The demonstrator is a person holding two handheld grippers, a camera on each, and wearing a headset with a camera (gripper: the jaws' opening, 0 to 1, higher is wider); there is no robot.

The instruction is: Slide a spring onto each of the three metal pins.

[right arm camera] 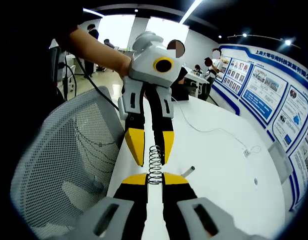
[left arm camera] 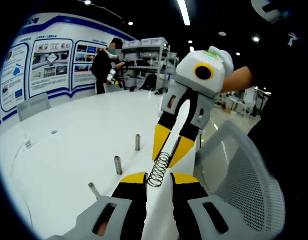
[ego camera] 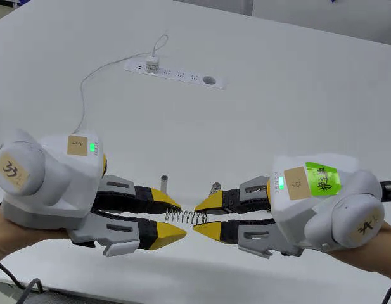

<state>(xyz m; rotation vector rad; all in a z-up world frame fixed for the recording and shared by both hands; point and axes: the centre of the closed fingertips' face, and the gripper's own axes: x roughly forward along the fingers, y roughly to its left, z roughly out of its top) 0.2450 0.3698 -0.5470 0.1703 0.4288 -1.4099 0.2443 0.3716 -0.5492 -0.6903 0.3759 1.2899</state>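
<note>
Spring [ego camera: 185,217] horizontal, bridging left tongs [ego camera: 182,219] and right tongs [ego camera: 194,218], tips facing

Bright overhead strip lighting, soft shadows; sharp head view, fisheye-warped edges elsewhere.

Power strip [ego camera: 176,73] on white table [ego camera: 296,95]

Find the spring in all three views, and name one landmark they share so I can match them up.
Head view: the spring lies level at low centre, bridging the left gripper and the right gripper.
Left gripper view: the spring is at low centre, slanting up from that gripper's jaws.
Right gripper view: the spring stands upright at centre.
Shared landmark: both grippers' yellow-tipped jaws, one pair at each end of the spring.
</note>
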